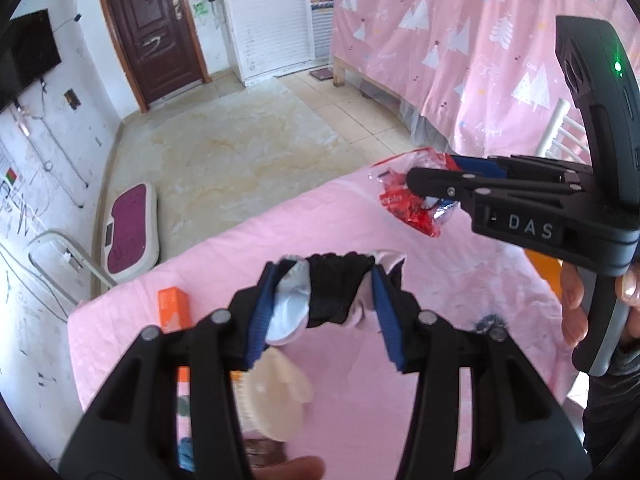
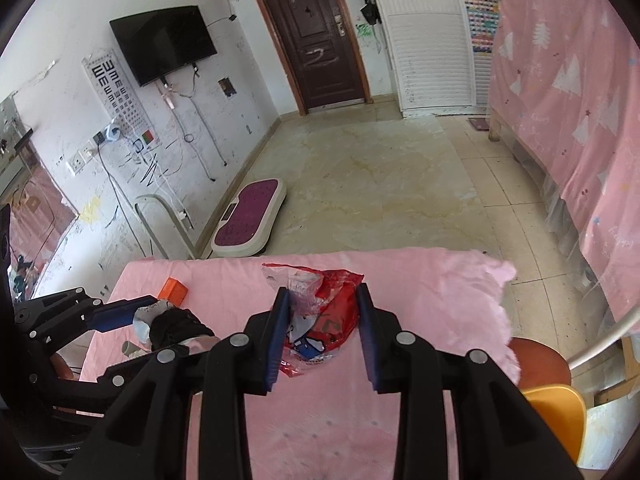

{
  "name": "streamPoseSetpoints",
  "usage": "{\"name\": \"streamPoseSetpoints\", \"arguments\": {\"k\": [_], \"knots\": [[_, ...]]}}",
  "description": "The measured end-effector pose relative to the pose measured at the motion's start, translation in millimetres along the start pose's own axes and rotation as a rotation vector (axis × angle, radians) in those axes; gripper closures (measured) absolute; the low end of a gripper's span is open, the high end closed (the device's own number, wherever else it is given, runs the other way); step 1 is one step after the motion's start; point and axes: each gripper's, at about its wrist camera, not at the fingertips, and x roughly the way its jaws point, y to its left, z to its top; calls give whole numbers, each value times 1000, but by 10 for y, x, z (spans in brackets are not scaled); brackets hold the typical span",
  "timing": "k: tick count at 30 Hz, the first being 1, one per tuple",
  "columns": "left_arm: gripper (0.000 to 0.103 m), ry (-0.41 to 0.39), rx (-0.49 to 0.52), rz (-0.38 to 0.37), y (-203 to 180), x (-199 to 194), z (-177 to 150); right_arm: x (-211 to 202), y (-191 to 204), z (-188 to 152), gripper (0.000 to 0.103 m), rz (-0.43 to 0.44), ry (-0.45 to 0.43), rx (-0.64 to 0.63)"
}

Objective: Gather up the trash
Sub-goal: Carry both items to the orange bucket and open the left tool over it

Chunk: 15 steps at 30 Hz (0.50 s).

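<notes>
Right wrist view: pink-covered table (image 2: 400, 280) over tiled floor (image 2: 380, 184); right tool (image 2: 322, 320) grips red wrapper (image 2: 336, 308), left tool (image 1: 324, 292) black-and-white bundle (image 1: 332, 292).

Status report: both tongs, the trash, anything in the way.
Left tongs shut on black-and-white bundle. Right tongs shut on red wrapper. Orange box on pink cloth. Nothing blocking.

Red-and-clear wrapper (image 2: 324, 312), black-and-white bundle (image 1: 328, 296), orange box (image 1: 173, 308), pink cloth (image 2: 400, 280) throughout.
</notes>
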Motion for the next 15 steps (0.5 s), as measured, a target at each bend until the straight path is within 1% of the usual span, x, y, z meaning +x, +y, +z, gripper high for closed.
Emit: {"name": "streamPoseSetpoints", "arguments": {"k": [3,9,15], "knots": [[57,-6,27,-6,-194,-26,49,-195,-217,-66,80,-16,-22,30],[57,-17,92,-30,-711,-90,131,-565,-660,-216,80,-49,-67,91],[57,-25,155,-63,-1215,-108,242,-963,-1135,-442,80,-88,-120,165]]}}
